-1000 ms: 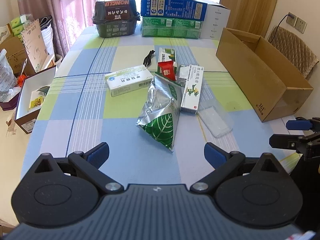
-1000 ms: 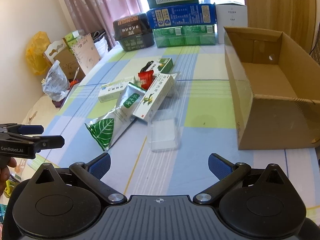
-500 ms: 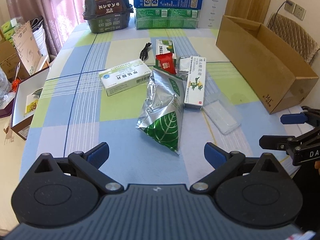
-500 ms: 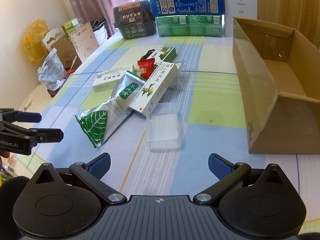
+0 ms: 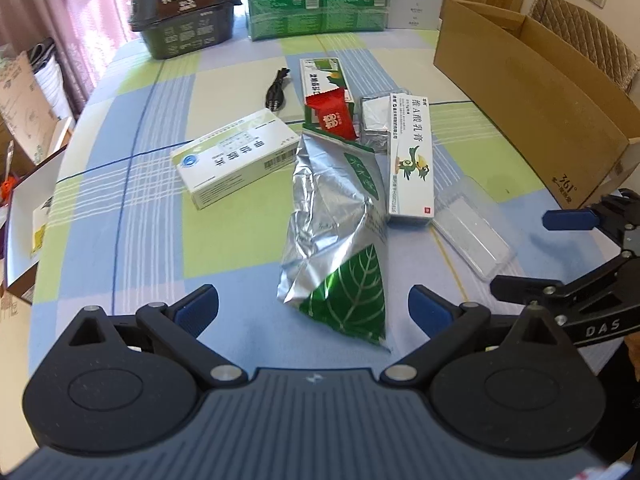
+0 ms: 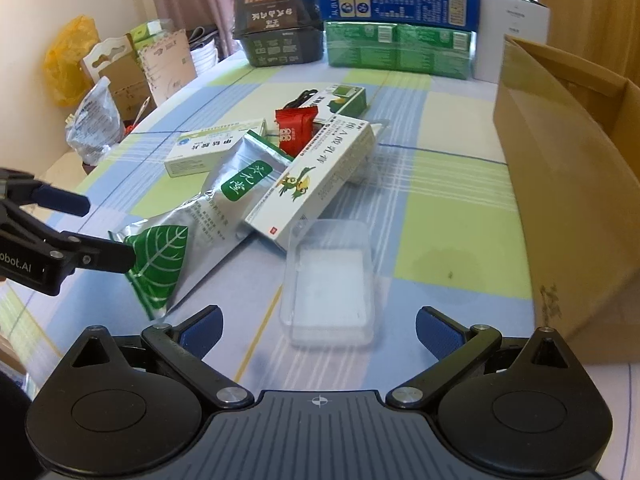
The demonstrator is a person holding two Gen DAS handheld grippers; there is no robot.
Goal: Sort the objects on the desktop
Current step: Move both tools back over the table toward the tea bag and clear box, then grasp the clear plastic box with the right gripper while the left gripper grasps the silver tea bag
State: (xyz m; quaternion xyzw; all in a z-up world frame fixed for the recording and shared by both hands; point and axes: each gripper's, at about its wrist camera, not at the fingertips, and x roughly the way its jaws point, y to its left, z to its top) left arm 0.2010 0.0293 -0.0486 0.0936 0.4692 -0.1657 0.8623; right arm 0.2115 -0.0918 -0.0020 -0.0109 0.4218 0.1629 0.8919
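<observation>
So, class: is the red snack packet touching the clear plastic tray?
Apart. The right wrist view shows the red snack packet at the pile's far side and the clear plastic tray nearer, the white duck box between.

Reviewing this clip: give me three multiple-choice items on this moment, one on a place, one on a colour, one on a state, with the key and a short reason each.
1. Where does the clear plastic tray lie?
A. Inside the cardboard box
B. On the tablecloth, straight ahead of the right gripper
C. On top of the white medicine box

2. What colour is the small candy packet in the pile?
A. Red
B. Yellow
C. Purple

3. How do the two grippers stand?
A. Both shut on items
B. Left open, right shut on the tray
C. Both open, holding nothing

Key:
1 B: the tray rests on the checked cloth ahead of the right gripper, outside the cardboard box.
2 A: the packet is red with white marks.
3 C: the left gripper shows spread jaws over the foil pouch, and the right gripper's jaws are equally wide apart with nothing between them.
</observation>
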